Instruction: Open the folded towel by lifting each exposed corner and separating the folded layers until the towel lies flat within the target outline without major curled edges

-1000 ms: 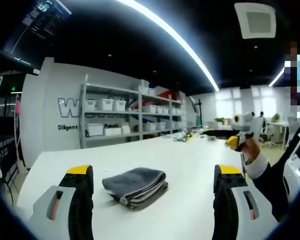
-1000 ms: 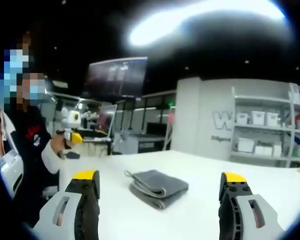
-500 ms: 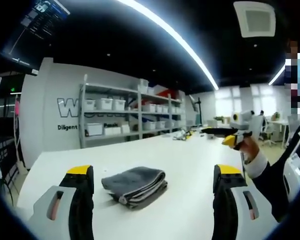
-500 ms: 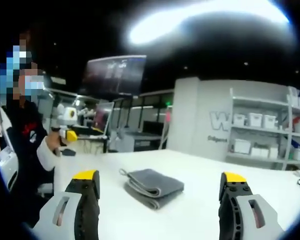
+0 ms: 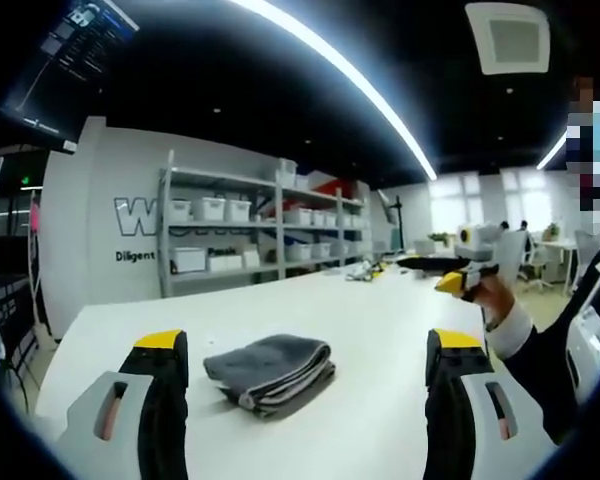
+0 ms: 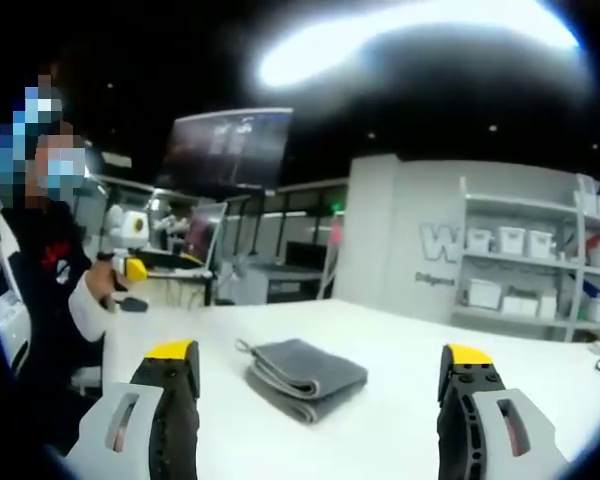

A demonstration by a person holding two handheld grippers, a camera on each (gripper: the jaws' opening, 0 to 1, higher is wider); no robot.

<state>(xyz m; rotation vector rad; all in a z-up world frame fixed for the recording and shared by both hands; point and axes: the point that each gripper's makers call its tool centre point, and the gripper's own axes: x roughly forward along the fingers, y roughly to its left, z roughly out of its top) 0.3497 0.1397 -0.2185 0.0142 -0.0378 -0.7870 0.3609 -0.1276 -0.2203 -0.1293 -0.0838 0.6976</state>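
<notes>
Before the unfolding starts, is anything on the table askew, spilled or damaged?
Nothing stands out. The gray towel lies neatly folded on the white table, its layers stacked evenly. The left gripper and right gripper are both open, short of it. No target outline is visible.

A long white table (image 5: 310,300) runs back through a large room with a black ceiling. A bright strip light (image 5: 350,75) crosses the ceiling diagonally beside a square white ceiling vent (image 5: 513,38). Against the pale grey wall with large lettering (image 5: 130,215) stands a grey metal shelving rack (image 5: 250,235) holding white storage bins (image 5: 213,209). A dark hanging monitor screen (image 6: 230,150) is mounted overhead. Bright windows (image 5: 455,210) light the far end, near office desks with chairs (image 5: 540,265).
</notes>
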